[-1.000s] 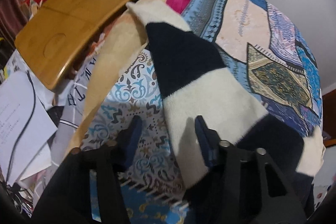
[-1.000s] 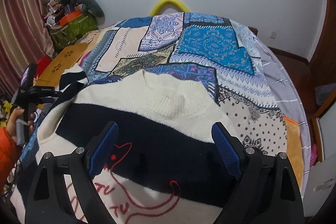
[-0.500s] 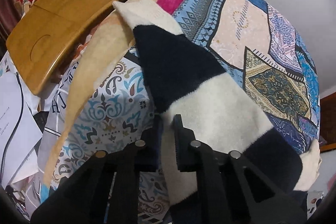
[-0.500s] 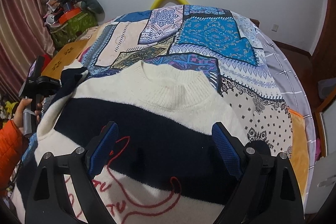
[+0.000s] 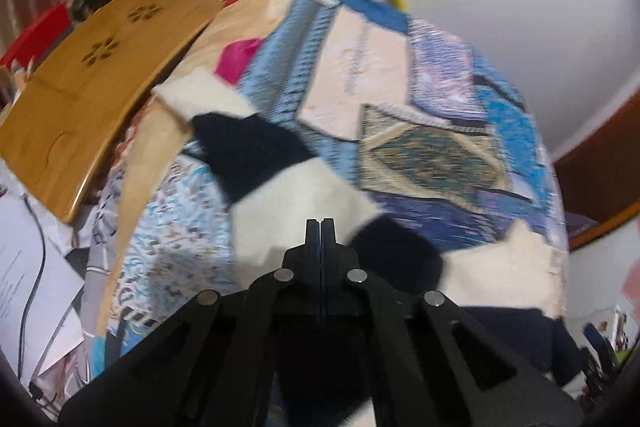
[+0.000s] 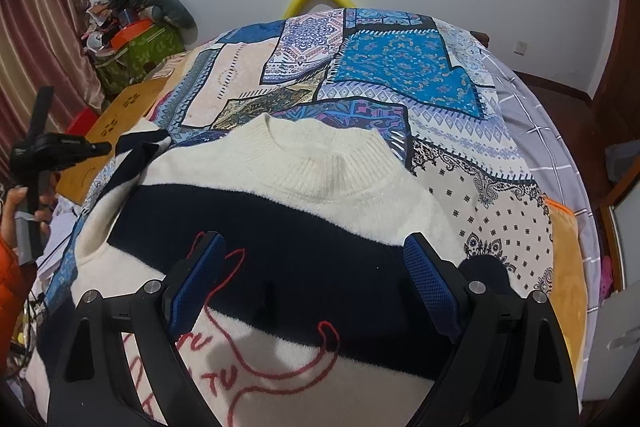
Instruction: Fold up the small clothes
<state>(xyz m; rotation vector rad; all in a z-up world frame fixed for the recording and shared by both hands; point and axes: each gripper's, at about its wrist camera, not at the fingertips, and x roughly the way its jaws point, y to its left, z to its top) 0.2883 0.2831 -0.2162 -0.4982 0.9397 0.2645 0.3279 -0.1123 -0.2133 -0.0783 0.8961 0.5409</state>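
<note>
Currently the left tool [image 5: 321, 227] has its jaws pressed together on the striped sleeve [image 5: 280, 163] of the sweater [image 6: 304, 195], at the left edge of the bed [image 6: 400, 75]. Right tool [image 6: 316, 267] stands spread wide, empty, above the sweater's dark chest band. Sweater lies flat, collar toward the far wall. Wooden tray [image 5: 92, 83] sits beside the bed.

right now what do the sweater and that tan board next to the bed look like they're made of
Sweater: soft fuzzy knit, likely wool or acrylic; the collar is ribbed and the surface looks matte and napped. Board: looks like bamboo or varnished wood, given its smooth honey-toned sheen and flower-shaped cutouts.
</note>
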